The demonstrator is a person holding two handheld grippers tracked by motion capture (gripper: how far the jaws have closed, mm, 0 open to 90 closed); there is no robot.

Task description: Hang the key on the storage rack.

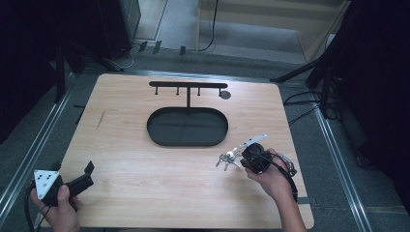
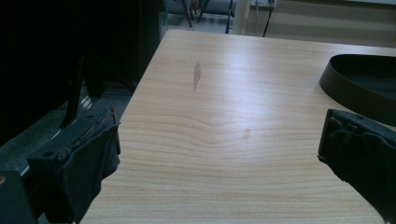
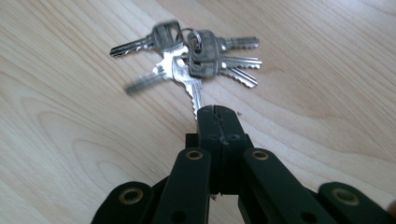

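at right, right gripper (image 3: 216,111) pinches keys (image 3: 189,56) — left gripper (image 2: 219,154) jaws wide.

A light wooden table (image 1: 145,159) with rounded corners is seen from above, on grey floor with dark surroundings. Near the centre, toward twelve o'clock, lies a black oval tray (image 1: 187,126). A thin post rises from its far edge to a black hook rack (image 1: 187,85) with short pegs hanging down. At about four o'clock a hand holds the right gripper (image 1: 240,158) low over the table, a bunch of keys (image 1: 228,158) at its tip; the jaws are too small to judge, though they appear closed on a key. At eight o'clock, near the table's edge, another hand holds the left gripper (image 1: 87,173), its jaws parted.
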